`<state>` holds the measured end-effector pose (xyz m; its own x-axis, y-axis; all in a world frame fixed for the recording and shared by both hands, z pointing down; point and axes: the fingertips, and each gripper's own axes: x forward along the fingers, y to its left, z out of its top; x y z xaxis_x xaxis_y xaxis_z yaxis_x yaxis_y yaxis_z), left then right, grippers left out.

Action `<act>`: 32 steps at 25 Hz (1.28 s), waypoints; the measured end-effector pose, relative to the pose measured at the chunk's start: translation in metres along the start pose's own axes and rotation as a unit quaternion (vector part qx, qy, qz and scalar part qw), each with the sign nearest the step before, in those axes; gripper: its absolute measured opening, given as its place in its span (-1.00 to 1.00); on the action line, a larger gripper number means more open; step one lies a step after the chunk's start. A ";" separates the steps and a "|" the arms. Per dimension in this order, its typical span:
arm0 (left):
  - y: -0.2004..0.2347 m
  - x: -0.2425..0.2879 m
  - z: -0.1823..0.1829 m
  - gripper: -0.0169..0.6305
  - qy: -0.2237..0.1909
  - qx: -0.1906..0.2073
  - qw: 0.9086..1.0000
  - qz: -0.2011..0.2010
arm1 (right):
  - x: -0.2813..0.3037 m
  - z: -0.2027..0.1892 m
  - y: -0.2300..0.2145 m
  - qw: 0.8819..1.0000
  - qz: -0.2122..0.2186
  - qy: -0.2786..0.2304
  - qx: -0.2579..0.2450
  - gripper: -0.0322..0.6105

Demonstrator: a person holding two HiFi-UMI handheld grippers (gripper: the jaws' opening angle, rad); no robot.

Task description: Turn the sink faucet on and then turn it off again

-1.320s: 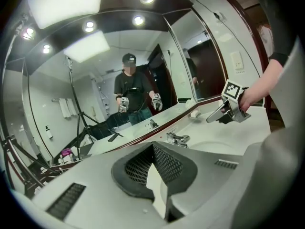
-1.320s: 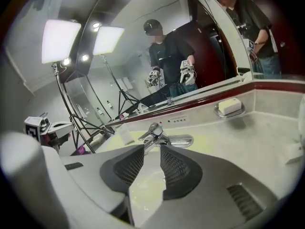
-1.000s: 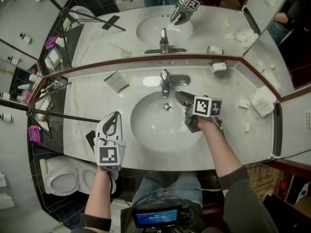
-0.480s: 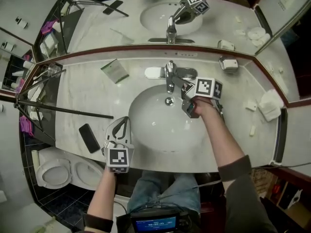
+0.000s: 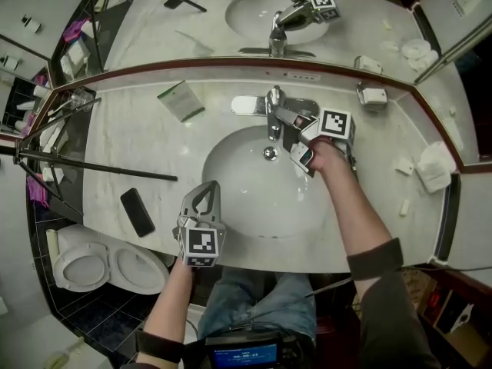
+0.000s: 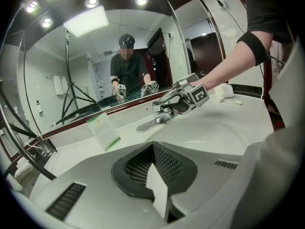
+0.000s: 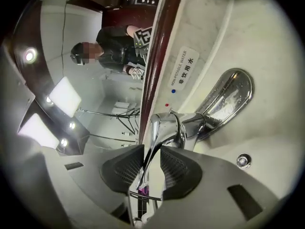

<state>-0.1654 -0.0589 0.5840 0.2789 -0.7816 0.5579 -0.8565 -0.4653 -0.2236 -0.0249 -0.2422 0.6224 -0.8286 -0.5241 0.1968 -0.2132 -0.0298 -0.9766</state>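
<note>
Bathroom: mirror (image 5: 231,21) behind marble worktop (image 5: 146,129), white basin (image 5: 246,206) sunk in front of faucet (image 5: 273,106).

Head view: right tongs (image 5: 294,129) at the faucet's lever (image 5: 286,115); no water seen running. Left tongs (image 5: 207,187) well apart from faucet, toward the near left. Dark phone (image 5: 137,211) and green-edged card (image 5: 181,101) left of faucet, soap dish (image 5: 372,96) right of it.

Left gripper view: left tongs pressed fully together, nothing between; faucet well ahead.

Right gripper view: right tongs partly spread, straddling the lever, not clearly clamped on it yet. Probably the turning-on step. Best: close squarely on the lever's flat, lift slowly, wait for flow, then push back down. Slick chrome, likely to slip; avoid twisting sideways.
</note>
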 end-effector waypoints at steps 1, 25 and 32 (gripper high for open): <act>-0.003 0.002 -0.001 -0.94 0.000 0.003 1.000 -0.003 | 0.002 0.000 0.000 1.000 0.008 -0.003 0.021 -0.51; -0.029 0.015 -0.024 -0.94 0.022 -0.001 0.999 -0.033 | 0.003 0.007 0.013 0.992 -0.019 -0.014 0.120 -0.65; -0.026 0.016 -0.024 -0.94 0.024 0.000 0.999 -0.034 | 0.006 0.016 0.021 0.989 -0.023 -0.025 0.142 -0.54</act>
<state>-0.1488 -0.0492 0.6178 0.3148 -0.7277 0.6093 -0.8369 -0.5157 -0.1836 -0.0259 -0.2594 0.6015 -0.7929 -0.5584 0.2439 -0.0904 -0.2880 -0.9534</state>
